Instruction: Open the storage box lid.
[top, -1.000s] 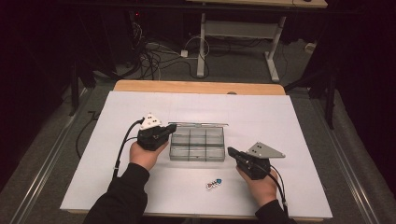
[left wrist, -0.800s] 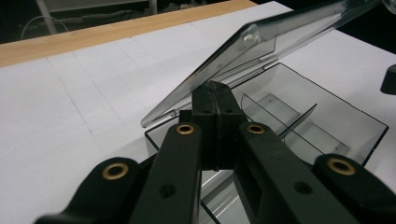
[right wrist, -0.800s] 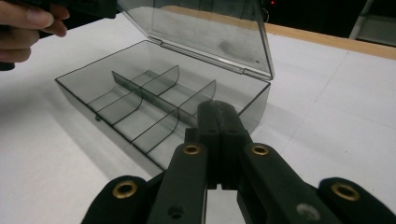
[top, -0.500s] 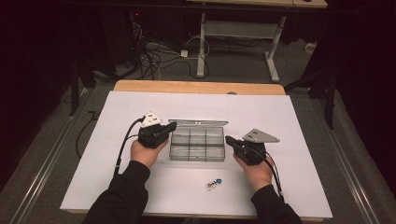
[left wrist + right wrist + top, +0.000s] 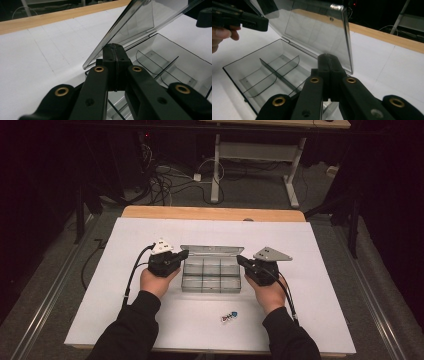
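Lid work on the clear 6-cell box, centre of the white table.

Left gripper (image 5: 181,255) sits at the box's left end, jaws pressed fully together, holding nothing, tip just under the raised lid (image 5: 150,17) corner. Clear compartment box (image 5: 212,275) lies between both hands, empty, lid tilted up on its far hinge. Right gripper (image 5: 242,260) mirrors this at the right end, jaws likewise closed and empty. Judgement: move both tips evenly so the lid does not twist; keep the base from sliding.
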